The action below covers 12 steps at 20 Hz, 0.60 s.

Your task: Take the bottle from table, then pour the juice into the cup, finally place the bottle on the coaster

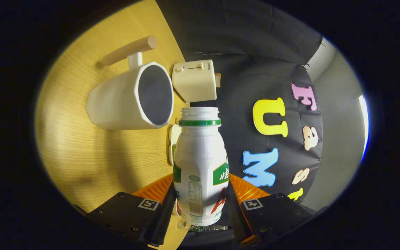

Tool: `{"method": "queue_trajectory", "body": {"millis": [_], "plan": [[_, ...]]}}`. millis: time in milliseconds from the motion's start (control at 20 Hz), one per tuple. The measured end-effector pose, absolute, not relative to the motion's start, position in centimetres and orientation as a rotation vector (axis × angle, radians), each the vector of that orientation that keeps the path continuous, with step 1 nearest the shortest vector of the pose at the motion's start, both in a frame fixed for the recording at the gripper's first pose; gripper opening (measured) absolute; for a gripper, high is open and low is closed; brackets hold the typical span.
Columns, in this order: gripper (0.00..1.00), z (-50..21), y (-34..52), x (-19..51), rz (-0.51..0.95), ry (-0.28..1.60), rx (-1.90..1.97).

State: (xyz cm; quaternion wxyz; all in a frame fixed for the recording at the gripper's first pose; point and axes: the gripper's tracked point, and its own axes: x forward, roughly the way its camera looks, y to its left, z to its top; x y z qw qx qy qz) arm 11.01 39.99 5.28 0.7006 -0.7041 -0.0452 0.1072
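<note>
My table (92, 152) looks rolled sideways, so I am tilting to pour. The cup (130, 97) is my landmark: a toaster (194, 80) sits just beyond it, and the uncapped bottle (200, 166), clamped in my gripper (200, 201), has its mouth beside the rim. Still short of the opening, juice could spill.

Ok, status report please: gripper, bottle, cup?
Hand-held gripper shut on bottle, cap off. Bottle mouth beside cup rim, tilted for pouring. Toaster just beyond cup.
</note>
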Motion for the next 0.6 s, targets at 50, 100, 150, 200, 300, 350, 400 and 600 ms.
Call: {"method": "queue_trajectory", "body": {"millis": [50, 100, 150, 200, 300, 350, 400, 600], "plan": [[0.72, 5.4, 40.0, 11.1, 0.239, -0.101, -1.575], [0.72, 5.4, 40.0, 11.0, 0.238, -0.101, -1.579], [0.72, 5.6, 39.9, 11.0, 0.235, -0.102, -1.585], [0.72, 5.7, 40.0, 11.1, 0.234, -0.105, -1.59], [0.72, 6.2, 40.1, 11.4, 0.225, -0.115, -1.617], [0.72, 6.3, 40.0, 11.4, 0.219, -0.12, -1.634], [0.72, 6.5, 40.1, 11.5, 0.216, -0.124, -1.649], [0.72, 6.8, 40.1, 11.5, 0.212, -0.137, -1.67]]}}
